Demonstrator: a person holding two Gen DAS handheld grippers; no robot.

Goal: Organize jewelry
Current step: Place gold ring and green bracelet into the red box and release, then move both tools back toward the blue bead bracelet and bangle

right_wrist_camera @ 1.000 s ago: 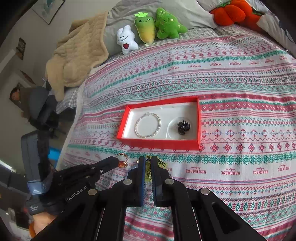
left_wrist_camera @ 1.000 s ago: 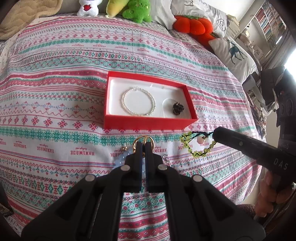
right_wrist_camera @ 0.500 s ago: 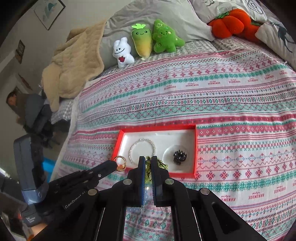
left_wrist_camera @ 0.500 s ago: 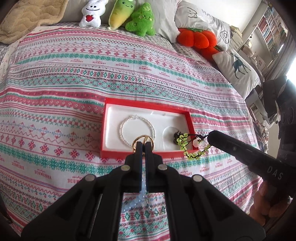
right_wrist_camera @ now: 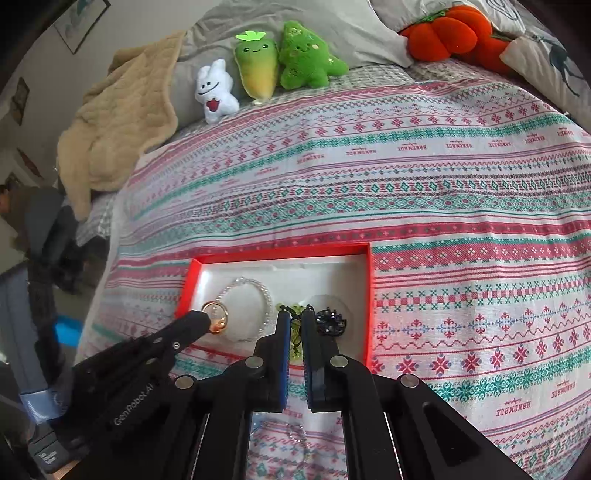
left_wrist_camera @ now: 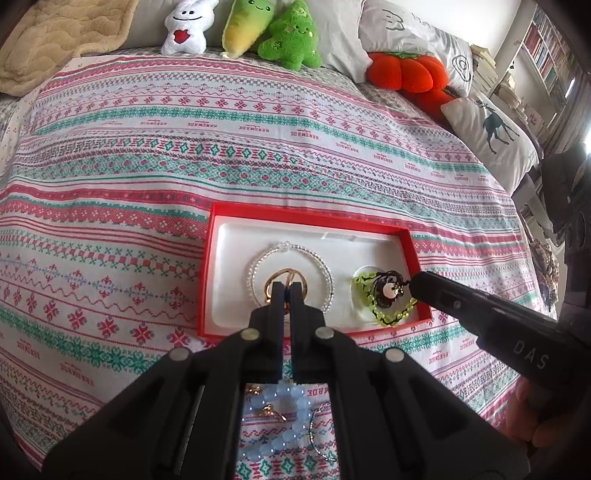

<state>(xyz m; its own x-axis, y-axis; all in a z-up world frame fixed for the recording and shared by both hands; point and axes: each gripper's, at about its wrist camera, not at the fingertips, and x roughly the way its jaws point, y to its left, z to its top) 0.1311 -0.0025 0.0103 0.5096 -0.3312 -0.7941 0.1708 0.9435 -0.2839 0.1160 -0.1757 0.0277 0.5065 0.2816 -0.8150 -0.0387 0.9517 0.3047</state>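
A red jewelry box [left_wrist_camera: 415,247] with a white lining lies on the patterned bedspread; it also shows in the right wrist view [right_wrist_camera: 369,295]. Inside lie a clear bead bracelet [left_wrist_camera: 325,269] and a dark ornament [right_wrist_camera: 330,322]. My left gripper [left_wrist_camera: 284,286] is shut on a gold ring [left_wrist_camera: 286,275] and holds it over the bracelet. My right gripper [right_wrist_camera: 293,317] is shut on a green bead bracelet [left_wrist_camera: 391,314], which hangs over the box's right end by the dark ornament.
A pale blue bead bracelet [left_wrist_camera: 284,417] and thin hoops [right_wrist_camera: 295,435] lie on the bedspread near me, under the grippers. Plush toys [left_wrist_camera: 284,33], an orange pumpkin cushion [left_wrist_camera: 406,70] and pillows line the far edge. A beige blanket [right_wrist_camera: 118,122] lies far left.
Both grippers moved forward from the bedspread to over the box. The gold ring now hangs above the clear bracelet and the green bracelet above the box's right end.
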